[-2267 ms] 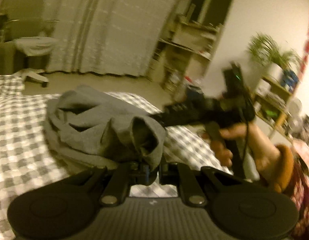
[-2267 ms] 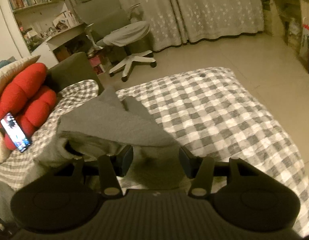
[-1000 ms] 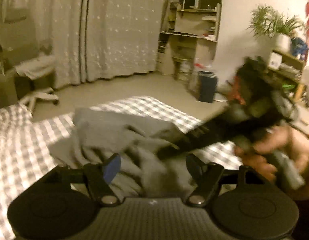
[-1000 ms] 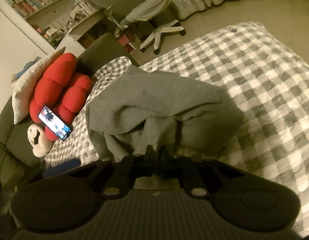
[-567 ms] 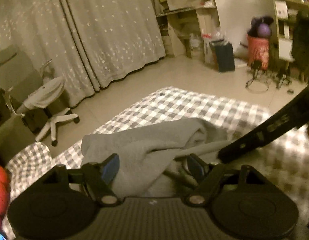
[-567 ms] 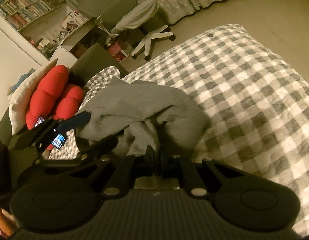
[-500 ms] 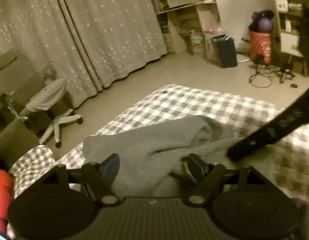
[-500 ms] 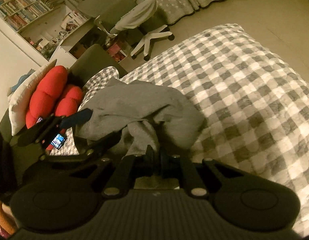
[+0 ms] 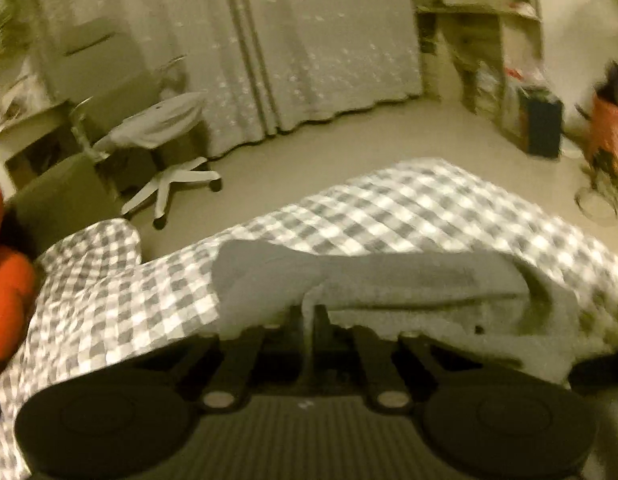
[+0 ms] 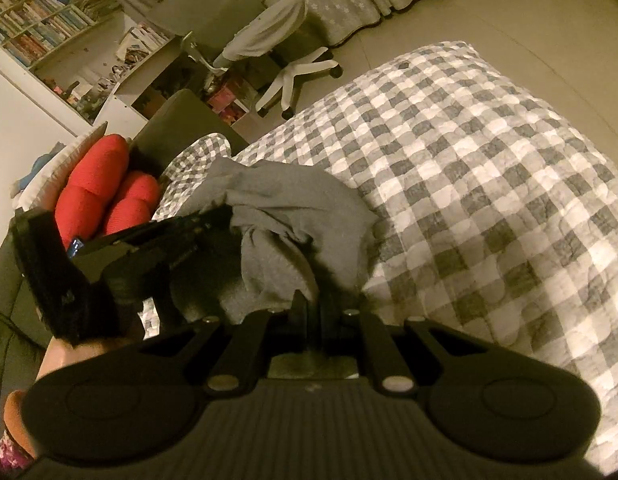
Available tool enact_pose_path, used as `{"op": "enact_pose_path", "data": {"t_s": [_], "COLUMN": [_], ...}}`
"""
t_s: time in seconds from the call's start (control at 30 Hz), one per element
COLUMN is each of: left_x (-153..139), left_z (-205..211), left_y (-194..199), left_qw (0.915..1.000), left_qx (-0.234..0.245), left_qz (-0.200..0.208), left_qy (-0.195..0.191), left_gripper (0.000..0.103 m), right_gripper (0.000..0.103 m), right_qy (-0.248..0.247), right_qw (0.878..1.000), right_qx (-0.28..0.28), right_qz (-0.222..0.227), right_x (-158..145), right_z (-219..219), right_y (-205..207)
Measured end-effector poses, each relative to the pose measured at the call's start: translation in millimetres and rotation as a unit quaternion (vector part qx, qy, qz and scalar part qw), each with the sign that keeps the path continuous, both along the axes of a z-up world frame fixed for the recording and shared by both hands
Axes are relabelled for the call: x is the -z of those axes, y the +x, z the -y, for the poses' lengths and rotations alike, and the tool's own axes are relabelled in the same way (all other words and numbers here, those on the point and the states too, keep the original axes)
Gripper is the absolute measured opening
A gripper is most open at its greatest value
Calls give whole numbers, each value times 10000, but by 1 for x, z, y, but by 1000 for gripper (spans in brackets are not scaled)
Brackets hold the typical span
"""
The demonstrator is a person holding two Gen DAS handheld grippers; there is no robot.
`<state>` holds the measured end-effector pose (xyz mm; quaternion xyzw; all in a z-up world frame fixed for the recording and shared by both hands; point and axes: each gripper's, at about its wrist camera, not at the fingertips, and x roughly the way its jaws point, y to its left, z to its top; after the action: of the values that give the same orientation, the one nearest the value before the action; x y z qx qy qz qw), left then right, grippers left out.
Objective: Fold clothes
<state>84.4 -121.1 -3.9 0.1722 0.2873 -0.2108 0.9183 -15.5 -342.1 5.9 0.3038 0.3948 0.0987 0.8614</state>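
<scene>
Both sets of jaws are pressed together on cloth: the left gripper (image 9: 309,320) pinches a raised edge of the grey garment (image 9: 389,280), and the right gripper (image 10: 313,312) pinches a bunched fold of the same garment (image 10: 293,216). The largest thing in view is the bed (image 10: 489,184), covered in a grey-and-white checked quilt that runs from the near edge to a rounded far corner; beyond it lie a bare pale floor and long patterned curtains (image 9: 309,40). The garment lies on the quilt toward the bed's near side, close to the red cushion (image 10: 97,184). In the left wrist view, which is blurred, it stretches as a long, low band across the quilt, its near edge lifted into a small peak at the jaws and its right end rolled over. In the right wrist view it is a crumpled heap with deep creases, drawn up toward the jaws. That view also shows the left gripper (image 10: 225,216) reaching in from the left, tilted with its tip at the heap's left edge, gripped from below by the person's hand (image 10: 69,356) with an orange cuff at the wrist. An office chair (image 10: 277,36) stands on the floor past the bed, with bookshelves behind it.
</scene>
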Motion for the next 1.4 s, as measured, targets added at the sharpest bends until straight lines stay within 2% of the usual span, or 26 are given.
{"op": "enact_pose_path", "data": {"t_s": [0.13, 0.27, 0.47, 0.67, 0.77, 0.9, 0.93, 1.0, 1.03, 1.07, 1.27, 1.4], "left_x": [-9, -15, -35, -47, -45, -41, -41, -42, -43, -43, -45, -41], "left_z": [-13, -23, -38, -59, -74, -79, -78, -77, -77, -76, -71, -62], "left_y": [7, 6, -4, -20, -19, -28, -31, -38, -43, -47, -74, -93], "left_qw": [9990, 9972, 9913, 9894, 9882, 9886, 9891, 9901, 9903, 9903, 9876, 9866], "left_qx": [-368, -535, -851, -927, -1033, -940, -884, -706, -596, -485, 250, 735], "left_qz": [48, 229, 427, 571, 353, 207, 205, 119, 73, 28, -298, -409], "left_qy": [-268, -462, -913, -961, -1074, -1160, -1159, -1211, -1256, -1300, -1519, -1401], "left_gripper": [4, 3, 3, 3, 4, 5, 9, 27, 45, 54, 63, 64], "right_gripper": [8, 8, 8, 9, 9, 9, 9, 9, 9, 9, 8, 8], "right_qy": [4, 8, 26, 109, 345, 336, 360, 423, 452, 481, 655, 747], "right_qw": [10000, 10000, 9997, 9999, 9993, 9994, 9993, 9990, 9989, 9987, 9975, 9966], "right_qx": [28, 87, 213, 91, -11, -14, -14, -2, 10, 23, 113, 155], "right_qz": [-4, 3, 104, 99, 122, 108, 99, 111, 132, 153, 256, 298], "right_x": [0, 0, -2, -3, -4, -7, -8, -9, -10, -11, -16, -19], "right_z": [1, 3, 4, -3, -7, -13, -14, -15, -15, -16, -16, -18], "right_y": [0, 0, 1, 5, 5, 11, 14, 15, 16, 16, 19, 22]}}
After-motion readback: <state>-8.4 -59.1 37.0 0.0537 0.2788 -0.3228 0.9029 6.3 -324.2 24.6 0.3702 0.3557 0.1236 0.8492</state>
